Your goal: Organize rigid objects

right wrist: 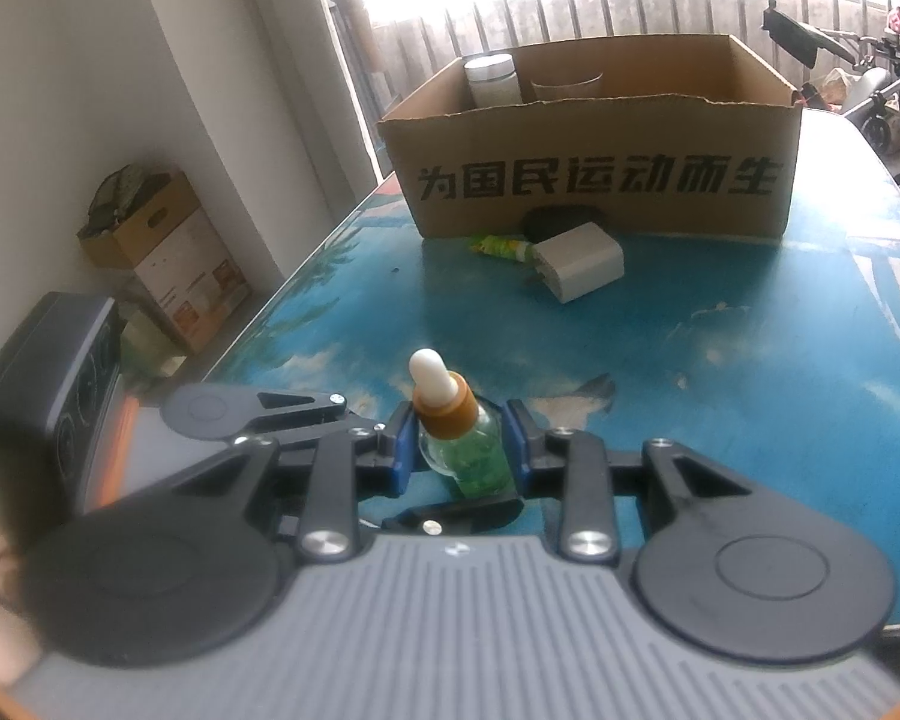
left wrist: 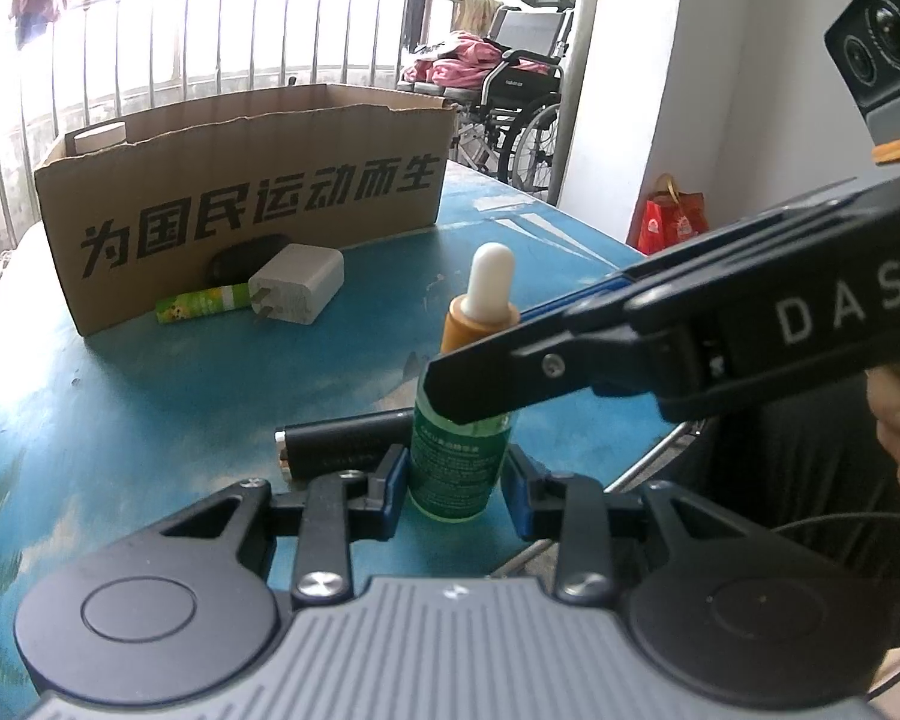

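Both grippers on one bottle, upright on the table.

Left wrist: left gripper [left wrist: 455, 483] narrow, pads against the bottle's [left wrist: 459, 468] green base, likely to steady it; right gripper [left wrist: 450, 402] reaches across its shoulder. Battery [left wrist: 339, 447] lies just behind.
Right wrist: right gripper [right wrist: 457, 450] narrow, pads closed on the bottle [right wrist: 465, 456] below the cap. Box [right wrist: 600, 180] well apart, charger [right wrist: 579, 267] before it; probable destination.
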